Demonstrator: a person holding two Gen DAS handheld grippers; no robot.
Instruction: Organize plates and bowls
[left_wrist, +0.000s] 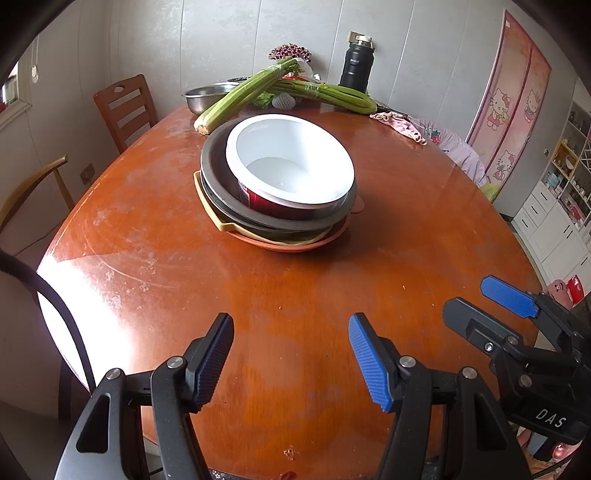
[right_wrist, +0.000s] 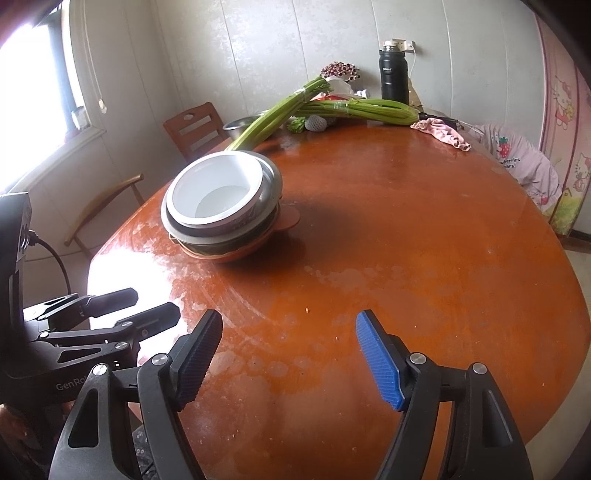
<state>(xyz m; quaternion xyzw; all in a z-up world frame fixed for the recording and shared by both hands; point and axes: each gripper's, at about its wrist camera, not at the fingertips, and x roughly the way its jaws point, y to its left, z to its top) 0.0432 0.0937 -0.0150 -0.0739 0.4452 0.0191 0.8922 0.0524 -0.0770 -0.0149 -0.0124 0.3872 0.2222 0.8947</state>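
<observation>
A white bowl (left_wrist: 291, 162) with a red outside sits in a grey plate (left_wrist: 214, 162), on a beige dish (left_wrist: 221, 223) and an orange plate (left_wrist: 295, 245), all stacked mid-table. The stack also shows in the right wrist view, with the white bowl (right_wrist: 218, 192) on top. My left gripper (left_wrist: 291, 354) is open and empty, low over the table's near edge, well short of the stack. My right gripper (right_wrist: 288, 354) is open and empty beside it, also near the front edge. The right gripper shows in the left wrist view (left_wrist: 476, 306), and the left gripper shows in the right wrist view (right_wrist: 147, 306).
Celery bunches (left_wrist: 258, 88), a steel bowl (left_wrist: 207, 96), a black flask (left_wrist: 356, 68) and a pink cloth (left_wrist: 402, 123) lie at the table's far side. Wooden chairs (left_wrist: 125, 107) stand at the left. A round brown table (left_wrist: 332, 277) carries everything.
</observation>
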